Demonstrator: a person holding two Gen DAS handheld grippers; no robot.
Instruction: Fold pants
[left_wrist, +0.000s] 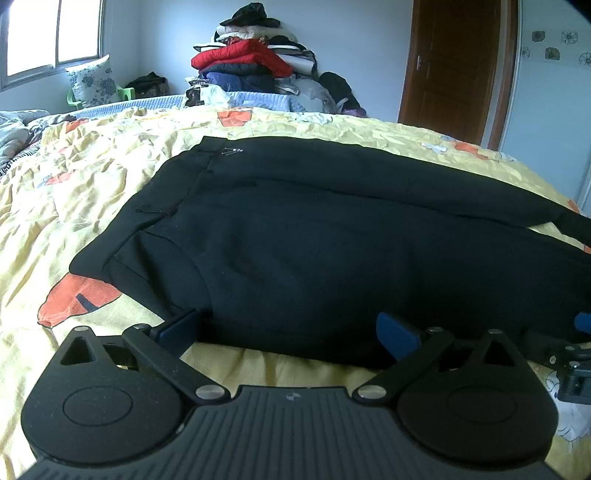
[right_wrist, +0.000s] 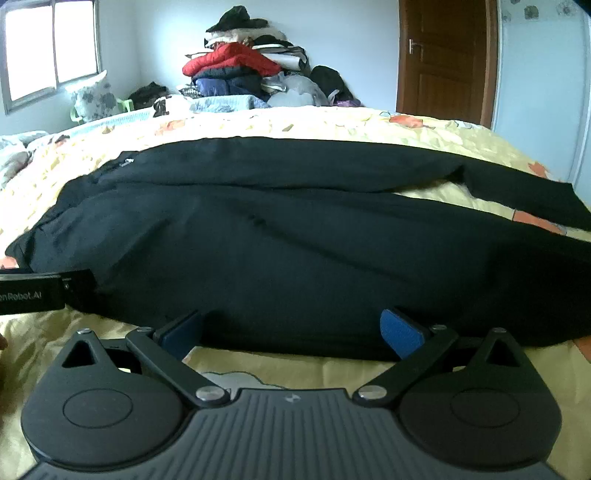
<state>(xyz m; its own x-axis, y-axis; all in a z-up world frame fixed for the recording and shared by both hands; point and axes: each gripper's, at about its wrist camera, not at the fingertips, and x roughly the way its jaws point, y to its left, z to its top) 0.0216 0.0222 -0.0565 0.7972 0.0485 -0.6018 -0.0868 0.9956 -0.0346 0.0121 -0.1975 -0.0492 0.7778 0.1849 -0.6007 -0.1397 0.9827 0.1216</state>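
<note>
The pants (left_wrist: 314, 236) are black and lie flat on a yellow bedspread (left_wrist: 110, 177) with orange patches. They are spread out long, from the waistband on the left to the leg ends on the right. The waistband (left_wrist: 177, 192) sits ahead of the left gripper (left_wrist: 290, 330) and off to its left side. A small silver mark (left_wrist: 233, 150) shows near the far end of the waistband. The two legs lie side by side, and a thin strip of yellow shows between them far to the right. The cloth looks thick and soft, with a few gentle bumps and folds.

The left gripper's blue fingers (left_wrist: 397, 334) are spread wide apart. The near edge of the pants lies right between them, and nothing is pinched.

The right gripper (right_wrist: 293, 332) has its blue fingers (right_wrist: 400, 332) spread wide too. The near edge of the pants (right_wrist: 295, 251) runs between them, touching or just beside the tips. They pinch nothing.

In the right view, part of the left gripper (right_wrist: 44, 291) pokes in from the left, resting at the pants' edge.

Far past the fingers is a big pile of clothes (left_wrist: 251, 59), a window (left_wrist: 51, 37) on the left and a brown door (left_wrist: 454, 66) on the right.
</note>
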